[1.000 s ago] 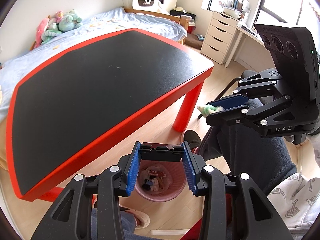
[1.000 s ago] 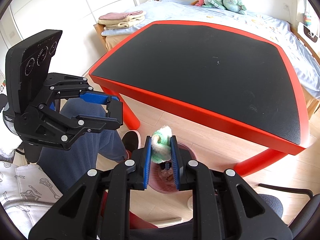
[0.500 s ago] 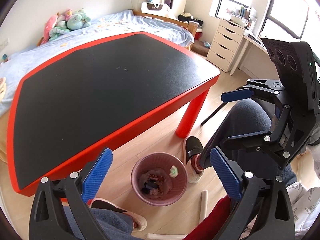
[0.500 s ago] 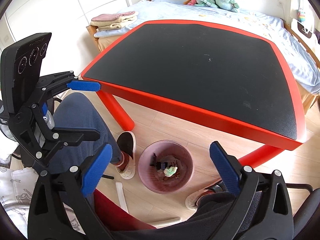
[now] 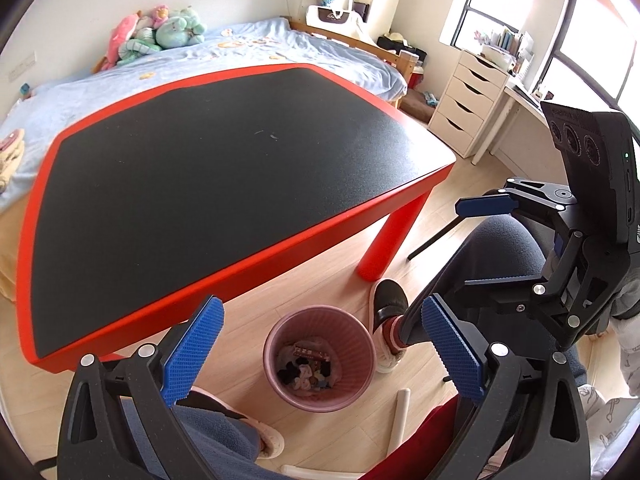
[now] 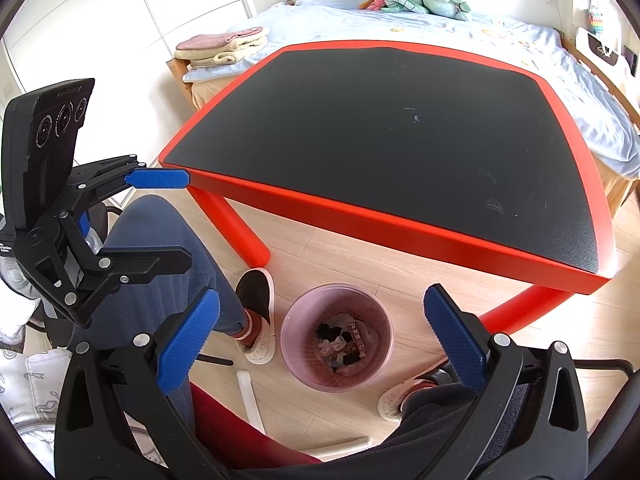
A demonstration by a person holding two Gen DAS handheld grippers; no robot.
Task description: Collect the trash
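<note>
Red-rimmed table (image 5: 224, 184) above the pink bin (image 5: 320, 364): grippers over the drop point.
Beside the bin's near rim, the left gripper (image 5: 320, 354) and right gripper (image 6: 320, 332) hang spread wide, empty; trash (image 6: 342, 346) lies inside the bin. Best practice, by judgement: lift straight clear, avoiding the rim.
</note>
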